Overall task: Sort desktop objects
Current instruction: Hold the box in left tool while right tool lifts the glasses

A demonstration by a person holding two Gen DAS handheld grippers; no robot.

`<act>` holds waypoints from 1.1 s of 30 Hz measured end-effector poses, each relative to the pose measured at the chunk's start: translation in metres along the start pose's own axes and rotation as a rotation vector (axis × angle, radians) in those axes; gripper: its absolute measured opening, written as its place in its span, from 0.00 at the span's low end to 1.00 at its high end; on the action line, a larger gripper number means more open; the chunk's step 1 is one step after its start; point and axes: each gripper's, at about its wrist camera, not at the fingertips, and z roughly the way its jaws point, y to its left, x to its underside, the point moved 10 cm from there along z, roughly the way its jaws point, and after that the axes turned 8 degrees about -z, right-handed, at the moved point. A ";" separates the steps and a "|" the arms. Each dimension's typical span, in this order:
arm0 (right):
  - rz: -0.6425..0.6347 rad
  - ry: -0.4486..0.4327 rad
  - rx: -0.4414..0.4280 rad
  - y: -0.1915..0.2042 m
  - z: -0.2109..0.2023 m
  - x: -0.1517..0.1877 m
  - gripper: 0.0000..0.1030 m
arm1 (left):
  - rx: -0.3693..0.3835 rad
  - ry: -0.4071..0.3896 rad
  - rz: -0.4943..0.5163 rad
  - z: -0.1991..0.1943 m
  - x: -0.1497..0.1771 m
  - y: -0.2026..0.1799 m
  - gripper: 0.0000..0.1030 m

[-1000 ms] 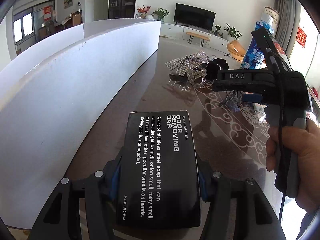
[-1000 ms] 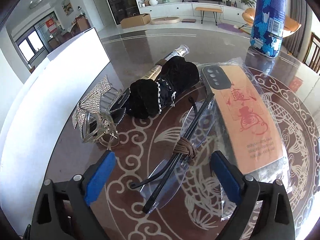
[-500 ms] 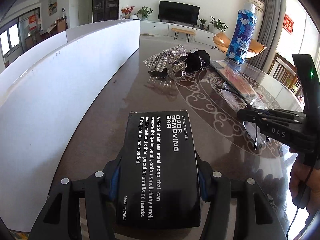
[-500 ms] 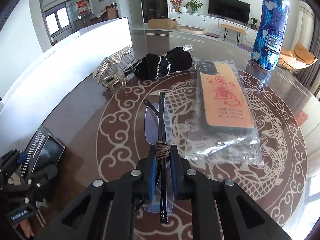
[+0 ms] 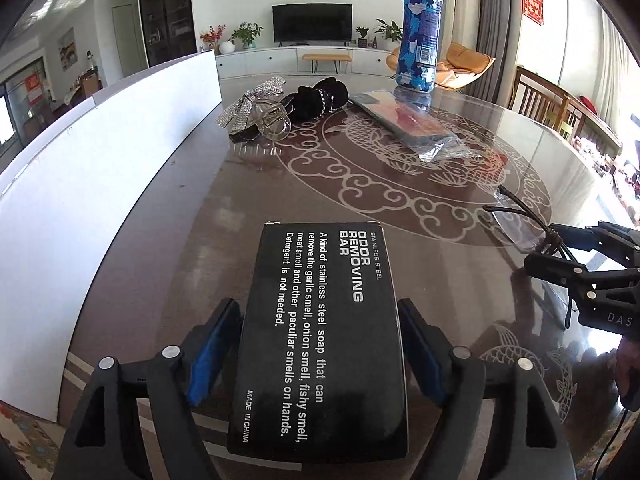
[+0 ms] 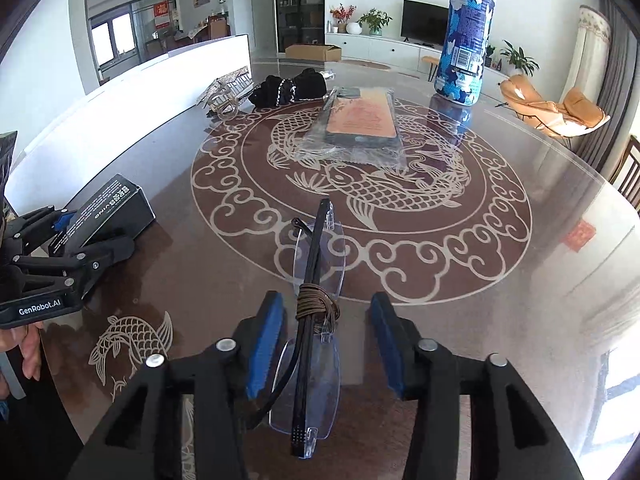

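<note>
The round brown tabletop (image 6: 500, 264), patterned with pale fish and cloud scrolls, carries everything. A long white board (image 5: 120, 152) runs along its left side. At the far edge a blue camouflage bottle (image 6: 464, 40) stands upright. Near the centre lies a phone case in a clear bag (image 6: 356, 128), and beyond it a black velvet bundle (image 6: 292, 88) sits just beside a rhinestone bow and clear hair claw (image 5: 260, 116).

The left hand-held gripper (image 5: 320, 360) clamps the black soap box (image 5: 324, 332) between its blue pads, low over the tabletop's near left part; whether the box touches the surface is hard to tell. The right hand-held gripper (image 6: 324, 336) is spread wide, its pads clear of the folded rimless glasses (image 6: 316, 312), which lie on the tabletop between the fingers, tied with brown cord.
</note>
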 end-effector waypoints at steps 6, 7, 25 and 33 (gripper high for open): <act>0.007 0.023 0.027 0.002 0.004 0.000 0.83 | -0.017 0.012 -0.018 0.002 0.001 0.008 0.96; 0.016 0.027 0.027 0.000 0.005 0.000 0.87 | -0.017 0.013 -0.018 0.002 0.001 0.008 0.96; 0.052 0.053 0.053 -0.007 0.010 0.004 1.00 | -0.013 0.028 -0.007 0.004 0.002 0.007 1.00; 0.052 0.053 0.053 -0.007 0.010 0.003 1.00 | -0.013 0.026 -0.008 0.004 0.002 0.007 1.00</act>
